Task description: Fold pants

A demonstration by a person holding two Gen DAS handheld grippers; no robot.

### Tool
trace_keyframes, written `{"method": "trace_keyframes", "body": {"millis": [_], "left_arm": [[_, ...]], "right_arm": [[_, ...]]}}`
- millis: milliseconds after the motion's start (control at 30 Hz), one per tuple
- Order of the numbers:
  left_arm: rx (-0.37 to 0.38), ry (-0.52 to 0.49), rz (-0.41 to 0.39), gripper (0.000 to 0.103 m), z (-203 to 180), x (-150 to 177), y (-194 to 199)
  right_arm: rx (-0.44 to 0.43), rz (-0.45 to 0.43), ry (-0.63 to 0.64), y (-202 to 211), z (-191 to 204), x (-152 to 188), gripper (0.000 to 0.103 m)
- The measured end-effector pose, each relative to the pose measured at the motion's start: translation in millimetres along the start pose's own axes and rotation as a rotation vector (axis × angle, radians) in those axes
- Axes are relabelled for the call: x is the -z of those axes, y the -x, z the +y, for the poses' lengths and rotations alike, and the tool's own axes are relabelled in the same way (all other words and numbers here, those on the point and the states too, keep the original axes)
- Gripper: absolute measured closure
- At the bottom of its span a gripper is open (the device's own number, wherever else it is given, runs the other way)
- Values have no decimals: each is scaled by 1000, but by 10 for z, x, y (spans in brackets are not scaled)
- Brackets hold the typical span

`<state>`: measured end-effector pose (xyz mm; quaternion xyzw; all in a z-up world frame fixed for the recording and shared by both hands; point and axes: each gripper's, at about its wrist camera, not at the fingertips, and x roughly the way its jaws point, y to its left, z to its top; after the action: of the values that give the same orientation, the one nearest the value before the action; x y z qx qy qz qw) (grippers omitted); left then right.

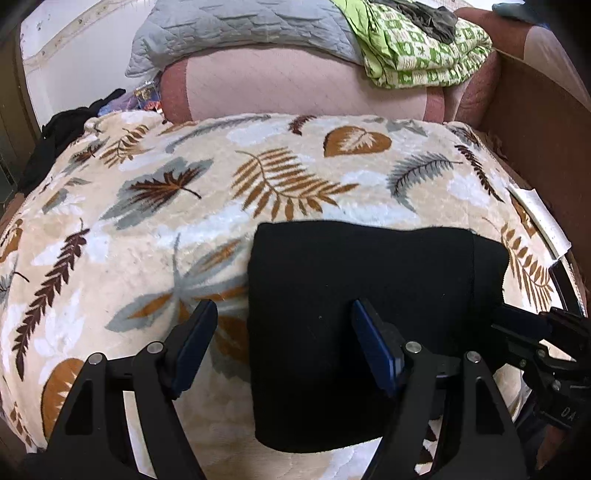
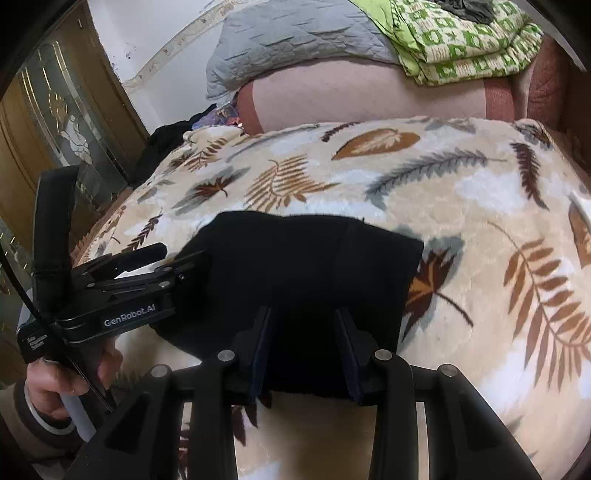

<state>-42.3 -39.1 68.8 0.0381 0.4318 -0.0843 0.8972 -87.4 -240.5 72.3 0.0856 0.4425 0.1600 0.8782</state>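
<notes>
The black pants [image 1: 369,325] lay as a compact folded block on the leaf-patterned blanket [image 1: 155,206] that covered the bed, close to the near edge and toward its right side. The block ran a little longer across the bed than from front to back, with a narrower folded layer along its right end.

The left gripper [image 1: 284,314] hung just above the block's left edge with its fingers [image 1: 195,332] wide apart: one finger over bare blanket, the other over black cloth, nothing clamped between them. The right gripper [image 2: 301,321] hovered over the middle of the block's near edge, pointing down and away from the person, its fingers [image 2: 258,343] partly apart. Black cloth filled the gap between them in the right wrist view, but whether the pads were pinching any of it or only floating above it could not be told. In the same view the left gripper's body [image 2: 122,295] stood at the block's left end, held by the person's hand [image 2: 62,376].

Both grippers were about equally near the pants, one at each end of the long axis, so any further fold or a lift of the bundle would likely start from these two ends; the fold looked nearly or wholly finished.

Beyond the blanket lay a pink mattress [image 1: 295,85], with a grey quilt [image 1: 240,26] and a green patterned cover [image 1: 424,51] heaped at the far edge. Dark clothes [image 1: 70,122] sat at the far left corner, and a wooden door with glass panels [image 2: 55,122] stood to the left.
</notes>
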Motion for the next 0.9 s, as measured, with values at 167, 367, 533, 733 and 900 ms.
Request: {"method": "trace_keyframes", "body": {"millis": [167, 367, 533, 733, 900], "left_arm": [[10, 2, 15, 22, -18, 46, -80], [37, 21, 26, 20, 10, 63, -94], [46, 27, 29, 20, 1, 107, -82], [65, 39, 38, 20, -18, 173, -69], [83, 56, 34, 19, 1, 242, -73]], "right_arm": [[-2, 12, -10, -7, -8, 120, 67], [-6, -26, -20, 122, -57, 22, 67], [47, -78, 4, 163, -79, -254, 67], [60, -30, 104, -161, 24, -608, 52], [134, 36, 186, -400, 3, -624, 94]]}}
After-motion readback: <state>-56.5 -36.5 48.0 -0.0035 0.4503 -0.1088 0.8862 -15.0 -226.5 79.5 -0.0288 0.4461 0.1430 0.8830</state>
